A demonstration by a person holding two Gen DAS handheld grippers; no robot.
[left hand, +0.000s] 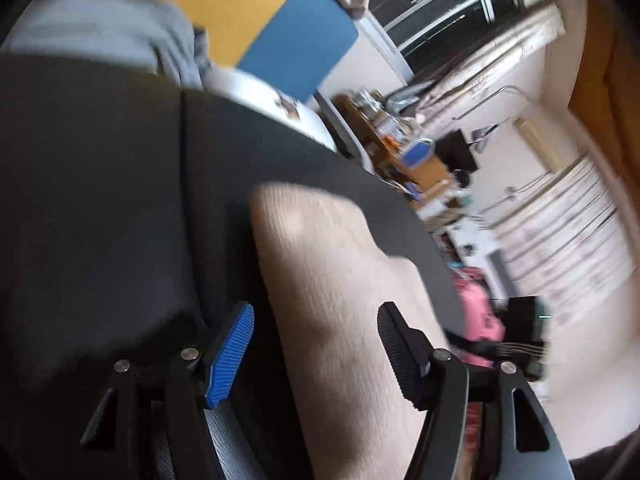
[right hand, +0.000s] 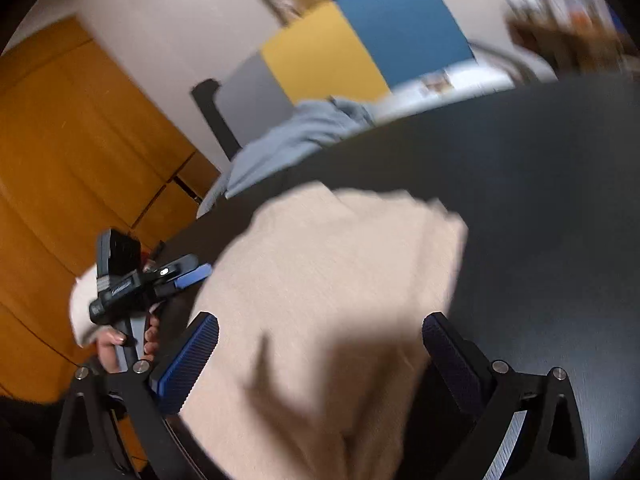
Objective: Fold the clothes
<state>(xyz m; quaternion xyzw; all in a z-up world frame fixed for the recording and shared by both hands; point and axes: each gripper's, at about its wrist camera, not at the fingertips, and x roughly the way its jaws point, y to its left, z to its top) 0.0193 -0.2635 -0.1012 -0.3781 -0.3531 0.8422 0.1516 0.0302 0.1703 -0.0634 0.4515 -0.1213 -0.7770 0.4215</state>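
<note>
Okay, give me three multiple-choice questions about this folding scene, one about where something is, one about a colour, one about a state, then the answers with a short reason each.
1. Where does the grey garment lie?
A. At the far edge of the black table, beyond the beige garment
B. On top of the beige garment
C. Between the right gripper's fingers

2. What colour is the panel between the grey and blue ones behind the table?
A. Red
B. Yellow
C. Green

3. How does the right gripper stand?
A. Clamped on the grey garment
B. Shut with nothing in it
C. Open, its fingers either side of the beige garment

Answers: 1 A, the right wrist view shows it past the beige cloth at the table's far rim. 2 B, the yellow panel sits between them. 3 C, both fingers stand wide apart, pressing on nothing.
</note>
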